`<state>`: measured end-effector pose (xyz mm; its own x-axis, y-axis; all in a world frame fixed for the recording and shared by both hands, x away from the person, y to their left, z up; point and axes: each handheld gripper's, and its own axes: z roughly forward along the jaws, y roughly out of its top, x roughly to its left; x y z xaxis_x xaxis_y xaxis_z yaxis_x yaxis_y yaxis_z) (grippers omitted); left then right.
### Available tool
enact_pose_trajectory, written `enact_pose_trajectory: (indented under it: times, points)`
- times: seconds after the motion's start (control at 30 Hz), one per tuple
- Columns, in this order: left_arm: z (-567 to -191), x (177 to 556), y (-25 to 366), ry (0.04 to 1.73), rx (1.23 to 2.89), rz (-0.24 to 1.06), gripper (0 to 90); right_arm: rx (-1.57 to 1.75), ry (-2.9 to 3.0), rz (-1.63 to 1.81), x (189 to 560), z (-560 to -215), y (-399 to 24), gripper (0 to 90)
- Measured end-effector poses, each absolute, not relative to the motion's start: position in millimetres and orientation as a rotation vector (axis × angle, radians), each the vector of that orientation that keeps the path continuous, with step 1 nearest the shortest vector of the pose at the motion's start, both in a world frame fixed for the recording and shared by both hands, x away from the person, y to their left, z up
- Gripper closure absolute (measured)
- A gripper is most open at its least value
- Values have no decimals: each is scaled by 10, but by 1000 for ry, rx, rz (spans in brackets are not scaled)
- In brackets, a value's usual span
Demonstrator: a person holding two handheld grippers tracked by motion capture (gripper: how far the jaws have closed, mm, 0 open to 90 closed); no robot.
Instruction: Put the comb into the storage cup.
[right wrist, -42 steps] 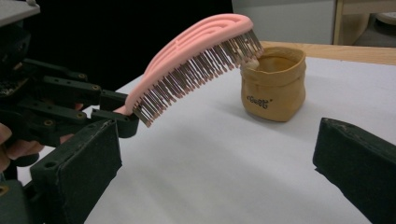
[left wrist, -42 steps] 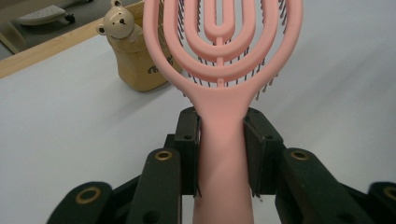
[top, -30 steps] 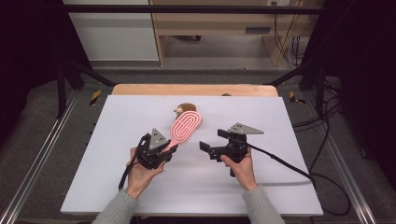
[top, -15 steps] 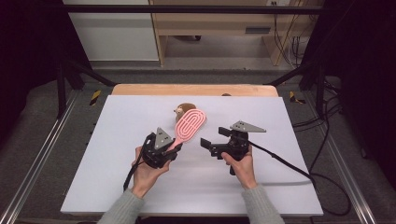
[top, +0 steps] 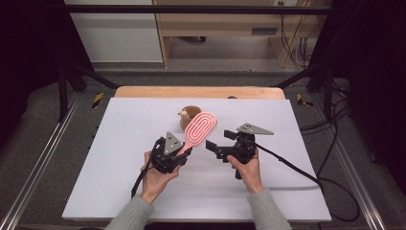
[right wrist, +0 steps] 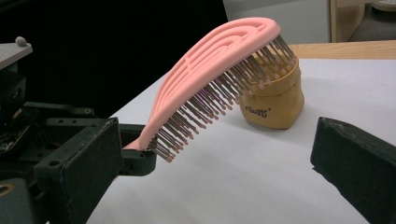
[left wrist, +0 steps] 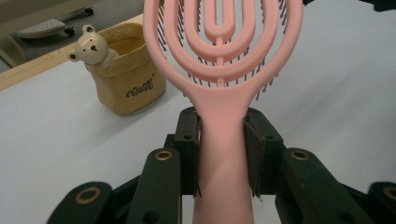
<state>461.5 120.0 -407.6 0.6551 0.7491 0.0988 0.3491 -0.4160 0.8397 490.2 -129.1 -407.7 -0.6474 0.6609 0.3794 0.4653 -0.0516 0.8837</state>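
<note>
Landmark: tan pot (top: 188, 115) with a bear figure at its rim, standing on the white table (top: 119, 158).
Left gripper (top: 178, 154): clamped on the handle of the pink hairbrush (top: 198, 132); pads press both sides of the handle.
Hairbrush: lifted off the table, head tilted up, just on the person's side of the pot.
Right gripper (top: 210, 145): jaws spread wide, nothing between them; near the pot, beside the brush head.
High view: both hands, brush back, pot partly hidden behind the brush.
Left gripper view: the grip on the handle (left wrist: 223, 154); bear (left wrist: 91, 45) and lettering on the pot.
Right gripper view: bristles (right wrist: 219, 100) facing down; pot beyond the brush tip.
</note>
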Motion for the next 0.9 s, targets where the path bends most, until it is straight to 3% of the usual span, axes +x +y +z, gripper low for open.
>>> enact_pose_trajectory:
  times: [0.9]
  points:
    - [-4119,4517,957,801,1996,587,692,1327,2028,1804,4960,-4096,-1270,129]
